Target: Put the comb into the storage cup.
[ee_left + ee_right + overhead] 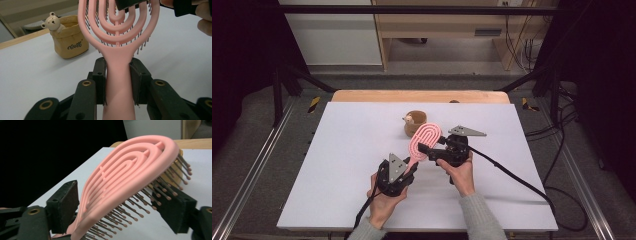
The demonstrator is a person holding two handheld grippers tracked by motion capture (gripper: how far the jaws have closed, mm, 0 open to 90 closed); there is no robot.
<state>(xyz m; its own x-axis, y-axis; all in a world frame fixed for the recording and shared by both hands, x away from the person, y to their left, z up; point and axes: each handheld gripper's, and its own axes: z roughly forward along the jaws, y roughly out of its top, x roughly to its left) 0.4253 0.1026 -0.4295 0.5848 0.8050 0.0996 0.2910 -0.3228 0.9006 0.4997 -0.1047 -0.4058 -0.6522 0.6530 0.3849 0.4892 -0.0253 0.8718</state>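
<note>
Mid-handover: left gripper (117,72) clamped on pink hairbrush (117,30) handle, right gripper (125,205) straddling the head, pads not touching yet. Next up, probably squeeze the head.

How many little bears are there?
1. The little bear peeks over the rim of the tan pouch on the table, behind the pink hairbrush.

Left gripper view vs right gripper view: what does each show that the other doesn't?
Left gripper view: the left hand-held gripper clamped on the brush by its handle, and the whole tan pouch with its bear figure.

Right gripper view: the right hand-held gripper with its jaws either side of the brush head and not pressing on it, bristles side-on.

Both: pink brush, white table.
</note>
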